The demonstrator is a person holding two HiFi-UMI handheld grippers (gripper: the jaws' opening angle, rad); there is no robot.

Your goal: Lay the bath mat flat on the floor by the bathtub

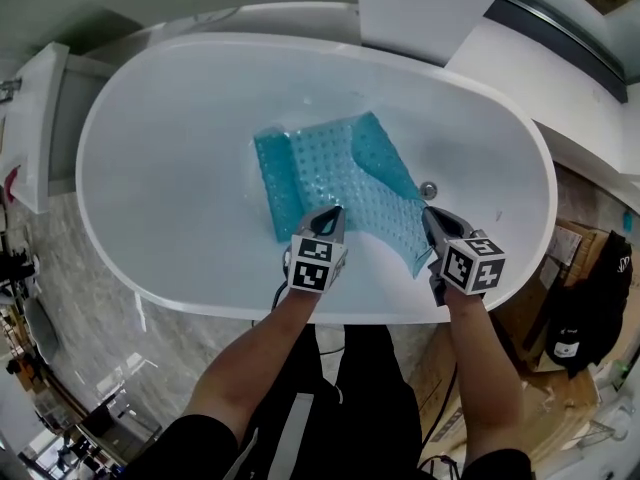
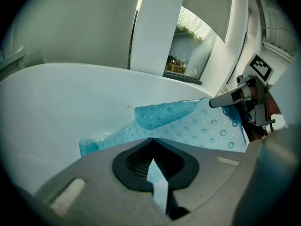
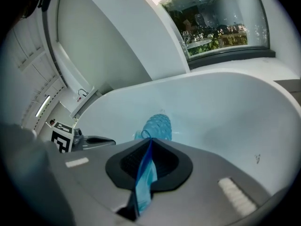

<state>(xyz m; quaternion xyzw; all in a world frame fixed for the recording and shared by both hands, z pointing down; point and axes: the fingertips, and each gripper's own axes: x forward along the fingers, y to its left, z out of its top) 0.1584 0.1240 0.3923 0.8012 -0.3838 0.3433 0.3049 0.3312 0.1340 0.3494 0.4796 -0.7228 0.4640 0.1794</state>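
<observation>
The bath mat (image 1: 340,178), a translucent blue sheet studded with suction cups, lies inside the bathtub (image 1: 200,303) and not on the floor (image 1: 90,288); its far portion is folded and rumpled on the tub bottom beside the drain (image 1: 428,189), while its near edge is raised. The left hand-held gripper (image 1: 333,213) is clamped on the near edge toward the left, and the right hand-held gripper (image 1: 432,216) is clamped on the same edge at the near right corner. A grip at two spaced points along one edge probably serves to keep the sheet spread between them, so that it can be lifted over the rim without collapsing. The head view gives the overall layout: both arms reach over the near rim and the mat sits between rim and drain. It does not show the contact at the jaws. The left gripper view shows a pale strip of mat pinched between closed jaws, with the right gripper's fingertip at the mat's corner. The right gripper view shows a blue fold pinched edge-on.
</observation>
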